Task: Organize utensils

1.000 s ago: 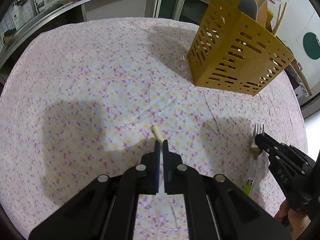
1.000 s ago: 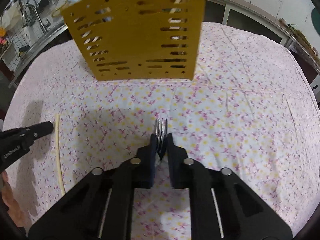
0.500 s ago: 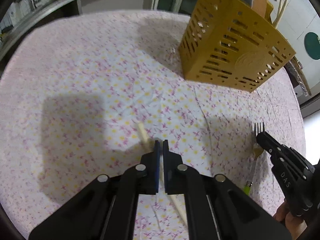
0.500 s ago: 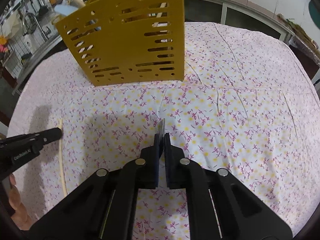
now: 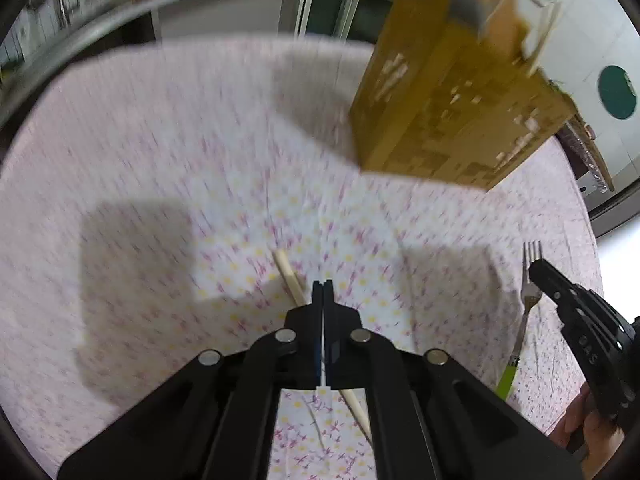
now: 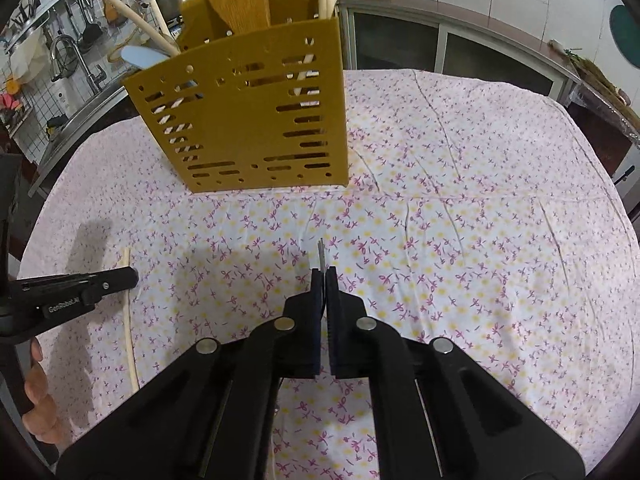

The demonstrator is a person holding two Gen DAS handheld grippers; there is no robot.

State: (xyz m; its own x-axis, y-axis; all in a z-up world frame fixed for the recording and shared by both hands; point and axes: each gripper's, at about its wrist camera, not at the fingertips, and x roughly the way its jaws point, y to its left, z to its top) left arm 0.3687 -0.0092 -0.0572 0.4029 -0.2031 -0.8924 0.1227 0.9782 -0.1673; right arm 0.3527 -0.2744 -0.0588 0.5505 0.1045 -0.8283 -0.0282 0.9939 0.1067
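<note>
My left gripper (image 5: 322,283) is clamped on a chopstick (image 5: 289,275); at three o'clock, my right gripper (image 6: 324,274) pinches the fork (image 6: 321,255). Both must still reach the yellow holder (image 6: 256,120) at twelve, already stocked.

I see both wrist views looking steeply down along closed jaws, close above the cloth-covered surface (image 6: 460,208). Both face the yellow utensil holder (image 5: 448,120) (image 6: 248,120); the left view is blurred. Each view shows the opposite gripper at its edge.
</note>
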